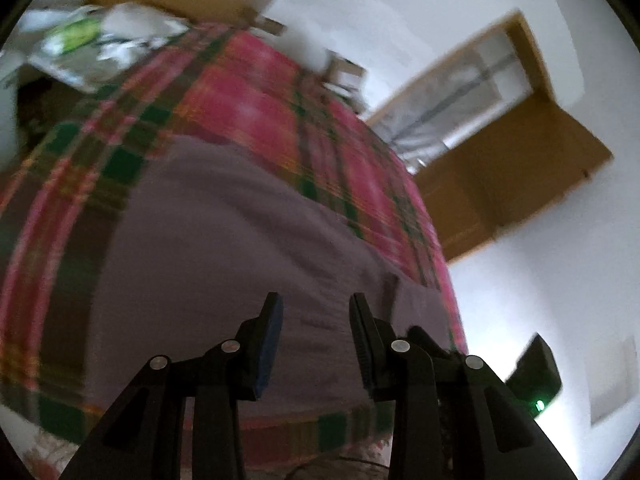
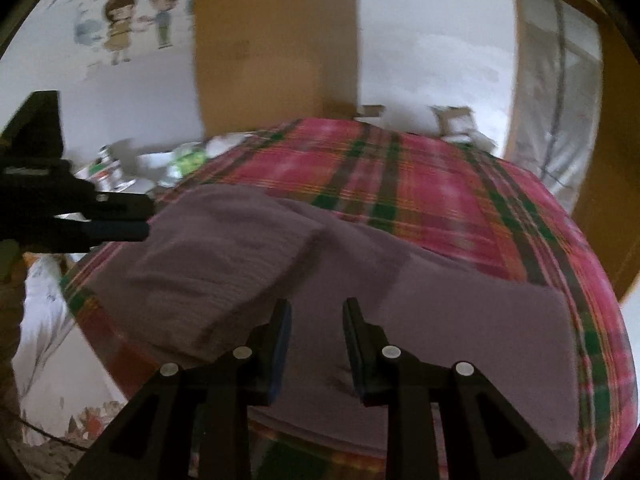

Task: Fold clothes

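Note:
A purple-grey garment (image 1: 224, 240) lies spread on a pink and green plaid blanket (image 1: 256, 92). In the right wrist view its left part (image 2: 224, 256) is folded over onto the rest (image 2: 472, 328). My left gripper (image 1: 316, 304) hovers open over the cloth, with nothing between its fingers. It also shows at the left edge of the right wrist view (image 2: 136, 216), just beside the folded part's far corner. My right gripper (image 2: 316, 308) is open too, above the garment's near middle. Both views are motion-blurred.
The blanket (image 2: 420, 184) covers a bed. White clutter with a green item (image 2: 184, 160) lies at its far left. A brown wardrobe (image 2: 272, 40), cardboard boxes (image 2: 452, 116) and a doorway (image 1: 472, 92) stand behind. A floral sheet (image 2: 52, 340) hangs at the near left.

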Motion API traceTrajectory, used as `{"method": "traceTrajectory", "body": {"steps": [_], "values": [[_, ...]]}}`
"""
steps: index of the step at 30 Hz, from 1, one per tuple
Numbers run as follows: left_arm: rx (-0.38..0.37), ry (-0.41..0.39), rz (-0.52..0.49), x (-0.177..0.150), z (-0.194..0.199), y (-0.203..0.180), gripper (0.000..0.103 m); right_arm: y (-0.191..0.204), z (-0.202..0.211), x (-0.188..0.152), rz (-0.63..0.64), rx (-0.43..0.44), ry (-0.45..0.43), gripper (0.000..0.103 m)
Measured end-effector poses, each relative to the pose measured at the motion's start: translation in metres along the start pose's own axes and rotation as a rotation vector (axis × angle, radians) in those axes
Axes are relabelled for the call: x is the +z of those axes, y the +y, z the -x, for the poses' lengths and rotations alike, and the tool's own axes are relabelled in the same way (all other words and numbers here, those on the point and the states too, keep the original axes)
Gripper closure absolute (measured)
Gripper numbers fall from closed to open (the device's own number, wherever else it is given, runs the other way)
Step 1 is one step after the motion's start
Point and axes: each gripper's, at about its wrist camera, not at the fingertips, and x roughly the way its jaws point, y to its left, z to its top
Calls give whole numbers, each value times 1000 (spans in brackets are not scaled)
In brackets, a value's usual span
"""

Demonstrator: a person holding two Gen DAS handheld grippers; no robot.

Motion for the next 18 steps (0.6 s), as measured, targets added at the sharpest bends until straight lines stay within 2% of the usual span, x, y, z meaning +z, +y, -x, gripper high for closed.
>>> {"method": "traceTrajectory", "body": {"steps": [5, 10, 14, 18], "values": [[68, -54, 99, 4, 16, 40, 67, 42, -11, 10, 106, 121, -26, 76], [106, -51, 152, -4, 21, 64, 67, 76, -28, 19, 180, 214, -25, 76], [92, -32, 187, -10, 21, 78, 67, 101, -51, 19, 242, 245, 19, 76], [89, -25, 179, -11, 21, 82, 67, 112, -62, 8, 264, 285, 93, 76]]}}
